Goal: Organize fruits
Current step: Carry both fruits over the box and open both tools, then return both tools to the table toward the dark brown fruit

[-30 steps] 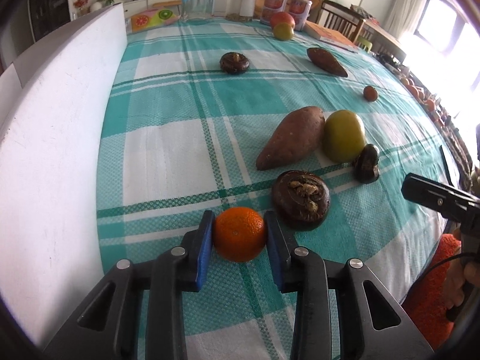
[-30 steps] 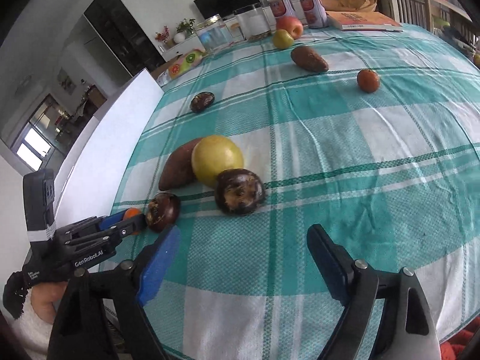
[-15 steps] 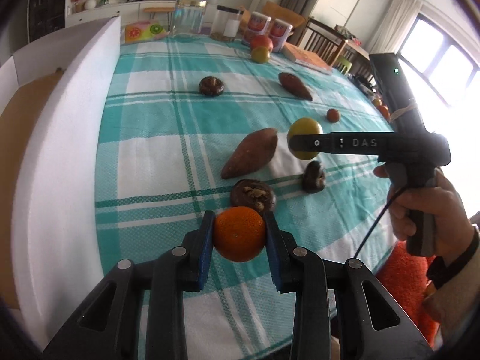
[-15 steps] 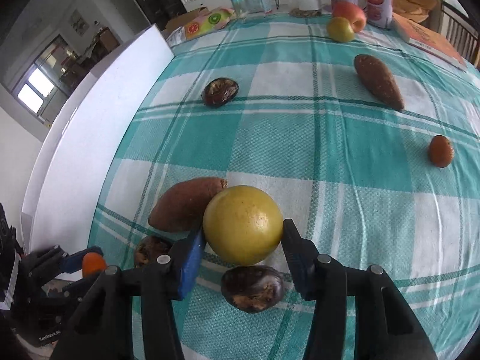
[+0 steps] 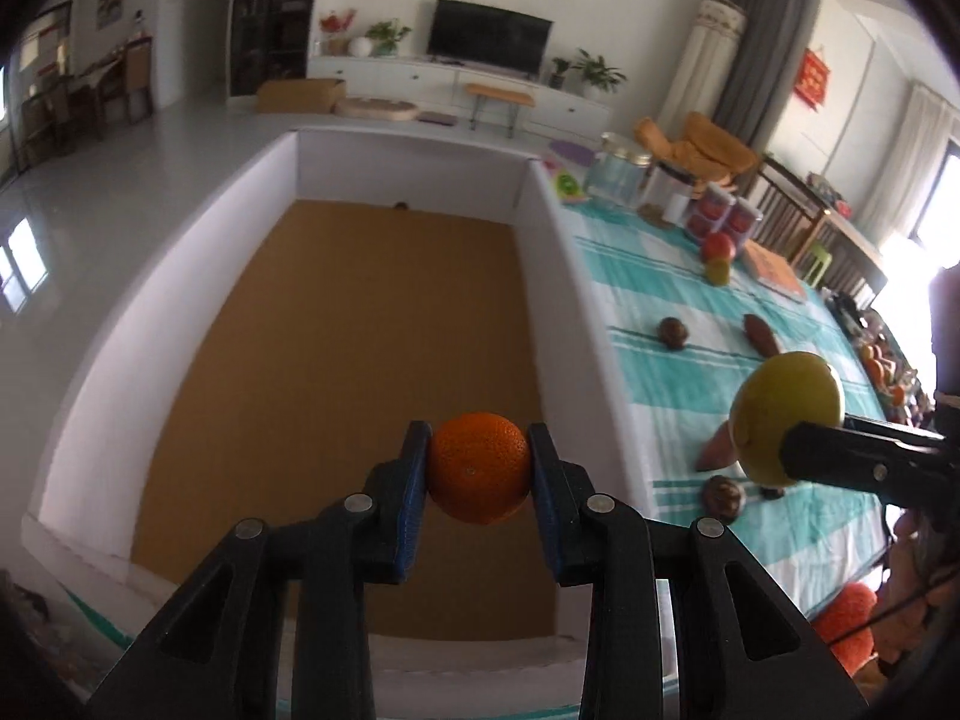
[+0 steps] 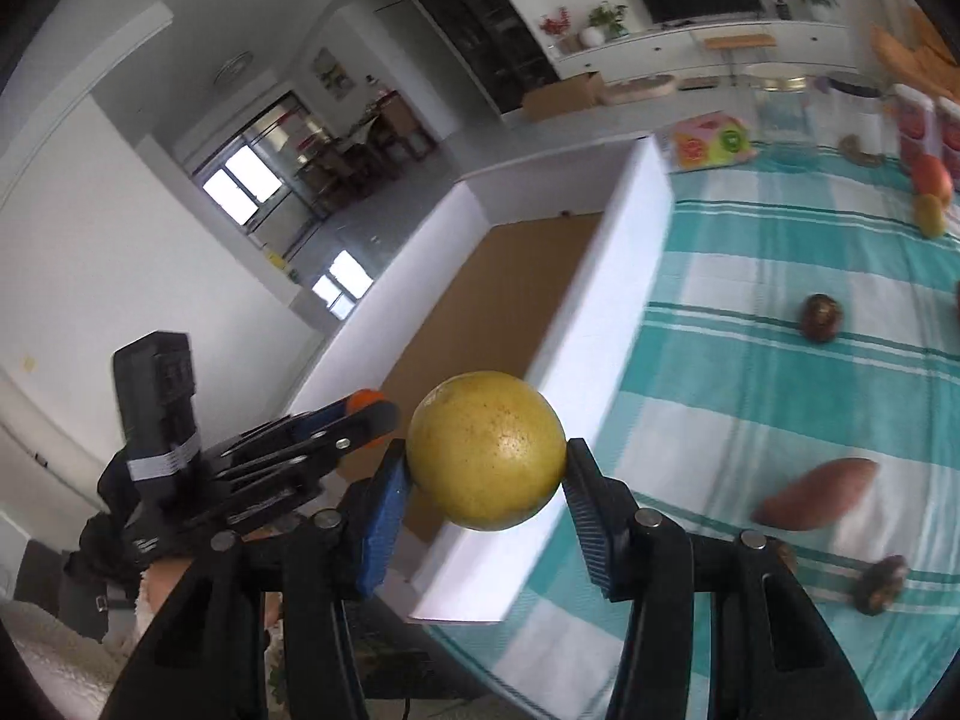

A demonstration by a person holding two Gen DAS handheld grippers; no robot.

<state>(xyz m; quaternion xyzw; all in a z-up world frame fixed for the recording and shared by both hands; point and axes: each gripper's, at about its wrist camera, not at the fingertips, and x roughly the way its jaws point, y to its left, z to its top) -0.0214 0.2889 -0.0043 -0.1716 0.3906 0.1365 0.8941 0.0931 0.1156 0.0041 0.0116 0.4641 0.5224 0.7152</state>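
My left gripper (image 5: 480, 450) is shut on a small orange (image 5: 480, 468) and holds it in the air over the brown floor of a white-walled box (image 5: 564, 276). My right gripper (image 6: 486, 480) is shut on a large yellow-green round fruit (image 6: 486, 450), lifted above the box's near corner (image 6: 624, 276). In the left wrist view that fruit (image 5: 786, 414) hangs to the right, over the table's edge, with the right gripper (image 5: 798, 456) seen from the side. The right wrist view shows the left gripper (image 6: 372, 414) and its orange (image 6: 366, 399) lower left.
On the teal checked tablecloth (image 6: 750, 360) lie a sweet potato (image 6: 816, 492) and dark round fruits (image 6: 821, 317) (image 6: 879, 585). Farther back are another sweet potato (image 5: 761, 333), an apple (image 5: 719, 246) and jars (image 5: 618, 177). A hand holds the right gripper's handle (image 5: 924, 546).
Both grippers have risen and swung left from the table toward the box. The right gripper closed on the yellow-green fruit and lifted it; the left still holds the orange.
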